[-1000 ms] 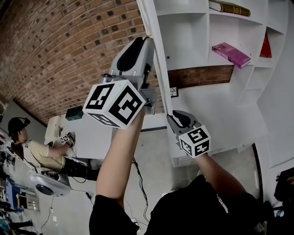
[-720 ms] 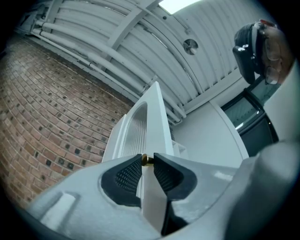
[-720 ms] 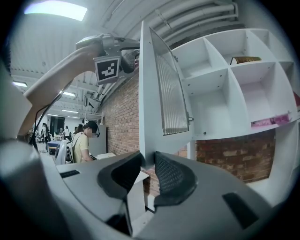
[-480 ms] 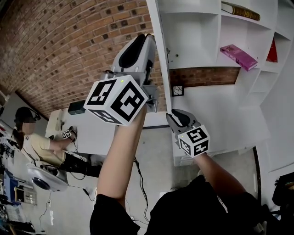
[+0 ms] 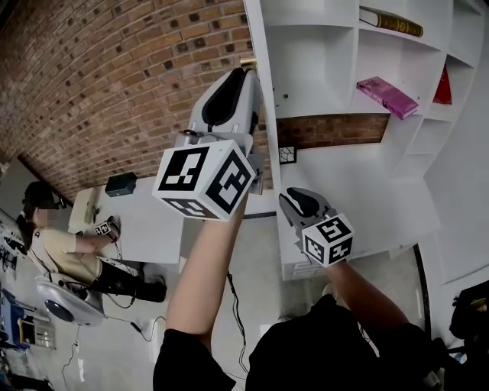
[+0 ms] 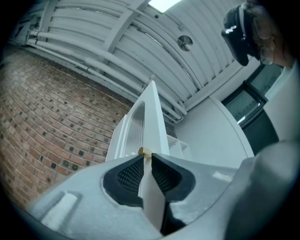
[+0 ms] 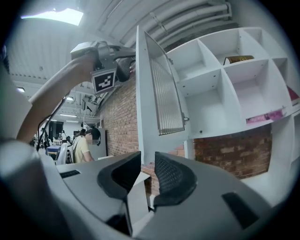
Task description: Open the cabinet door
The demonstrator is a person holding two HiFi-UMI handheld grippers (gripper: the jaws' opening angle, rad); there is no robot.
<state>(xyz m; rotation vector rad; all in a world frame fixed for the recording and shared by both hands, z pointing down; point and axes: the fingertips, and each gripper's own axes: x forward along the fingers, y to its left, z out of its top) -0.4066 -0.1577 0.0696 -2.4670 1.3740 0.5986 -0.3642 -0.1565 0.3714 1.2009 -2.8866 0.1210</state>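
The white cabinet door (image 5: 260, 114) stands swung out, edge-on in the head view, and has a ribbed glass panel (image 7: 164, 93). My left gripper (image 5: 249, 72) is raised to the door's free edge (image 6: 152, 117). Its jaws are closing, with the edge between the pads and a small brass knob (image 6: 144, 151) at the fingertips (image 6: 126, 174). In the left gripper view the left gripper (image 6: 146, 157) looks pressed on the edge. My right gripper (image 5: 287, 198) hangs lower, by the lower cabinet. The right gripper (image 7: 146, 164) is open, with a white panel edge (image 7: 133, 201) low between its jaws.
Open white shelves (image 5: 321, 53) hold a pink book (image 5: 386, 95), a brown book (image 5: 390, 21) and a red one (image 5: 445, 82). A brick wall (image 5: 114, 84) lies left of the door. A seated person (image 5: 65, 248) works at a white desk (image 5: 145, 221) beyond.
My left gripper has shifted slightly right, closer onto the door's edge. The right gripper has stayed where it was.
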